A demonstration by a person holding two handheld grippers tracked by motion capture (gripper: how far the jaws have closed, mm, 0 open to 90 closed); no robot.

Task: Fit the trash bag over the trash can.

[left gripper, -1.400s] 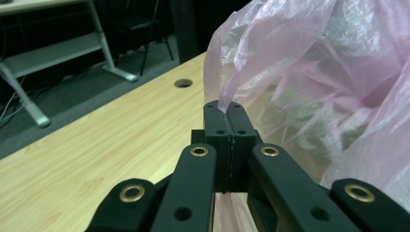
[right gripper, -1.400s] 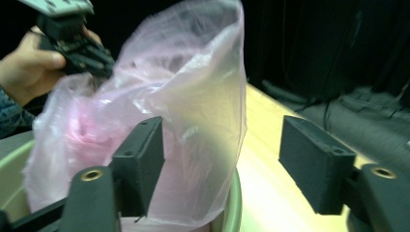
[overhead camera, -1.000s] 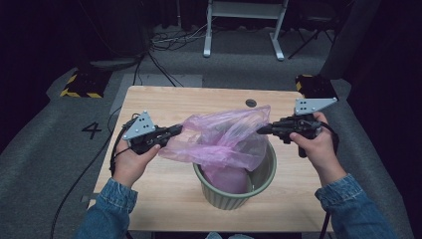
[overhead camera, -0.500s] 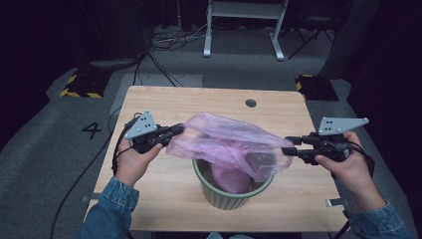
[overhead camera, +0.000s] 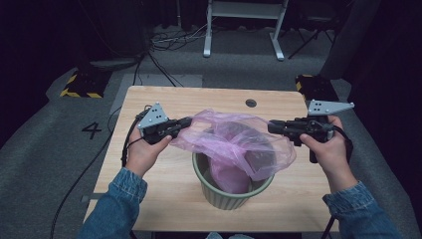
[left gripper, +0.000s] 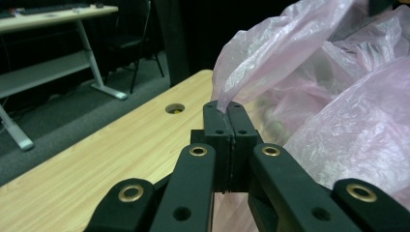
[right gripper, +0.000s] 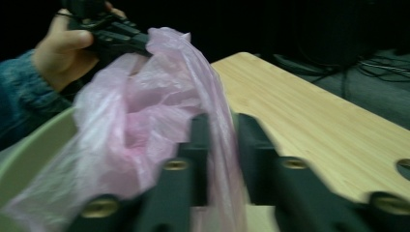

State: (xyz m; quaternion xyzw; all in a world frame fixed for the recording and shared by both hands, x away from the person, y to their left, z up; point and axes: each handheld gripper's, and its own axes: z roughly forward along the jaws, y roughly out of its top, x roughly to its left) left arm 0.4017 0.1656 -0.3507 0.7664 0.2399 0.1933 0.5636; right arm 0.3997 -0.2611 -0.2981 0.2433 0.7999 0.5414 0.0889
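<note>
In the high view, a pink plastic bag sits near the middle of the frame, its lower part hanging inside a pale green bin that stands on the wooden bench just below centre. The bag's upper edge is drawn out to both sides above the bin's rim.

At the left of the frame, the left gripper is held in the person's left hand, pointing toward the bag. In the left gripper view its fingers are pressed together, with a thin fold of the pink film pinched between them and rising from their tips at the centre of the frame; the rest of the bag billows across the right half.

At the right of the high view, the right gripper is held in the right hand, level with the left one and pointing back at the bag's right edge. Its jaws have just been closing. In the blurred right gripper view a strip of the film runs down between the fingers at lower centre, with a narrow gap remaining between them; whether the pads press on the film cannot be told. The left gripper shows at the upper left there, gripping the bag's far edge.

A round hole sits in the bench near its far edge.
</note>
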